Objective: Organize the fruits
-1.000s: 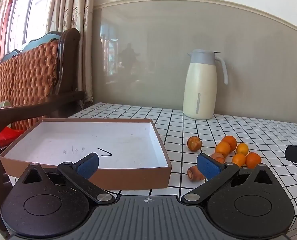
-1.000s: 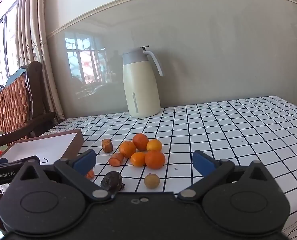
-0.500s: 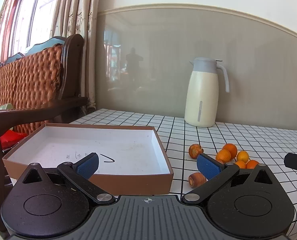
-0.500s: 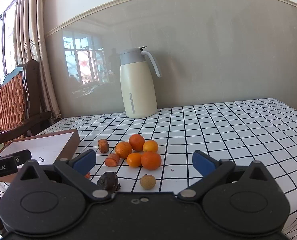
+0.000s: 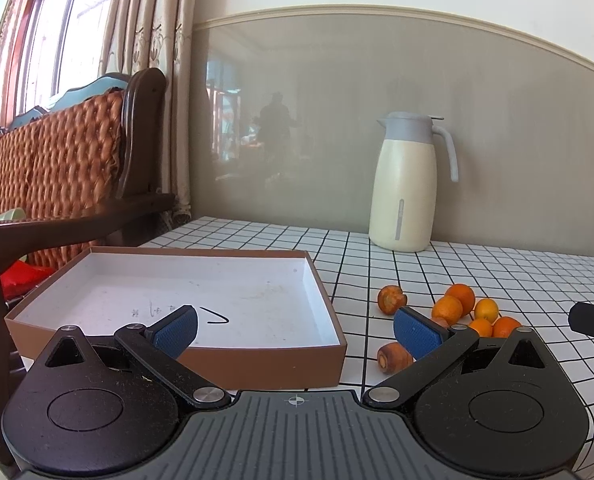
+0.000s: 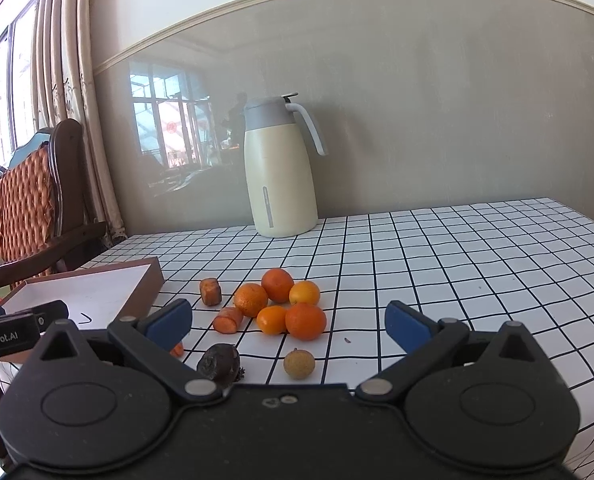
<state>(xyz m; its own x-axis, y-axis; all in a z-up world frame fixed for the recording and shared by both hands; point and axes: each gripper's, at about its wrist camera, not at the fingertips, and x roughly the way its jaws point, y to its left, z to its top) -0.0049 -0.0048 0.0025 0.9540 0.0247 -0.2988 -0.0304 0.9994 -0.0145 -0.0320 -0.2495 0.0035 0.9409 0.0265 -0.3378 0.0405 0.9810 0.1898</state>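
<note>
Both grippers (fingers (image 6: pixel 165 322) spread) face oranges (image 6: pixel 281 306).

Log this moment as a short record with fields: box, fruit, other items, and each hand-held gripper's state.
box: brown box with white inside, nothing in it, on the left of the checked table
oranges: five in a cluster on the table, right of the box
carrot pieces: three near the cluster; one lies beside the oranges
small fruit: one dark, one tan, nearest the right camera
jug: cream with grey lid, upright by the wall
left hand-held gripper: open, holds nothing
right hand-held gripper: open, holds nothing
</note>
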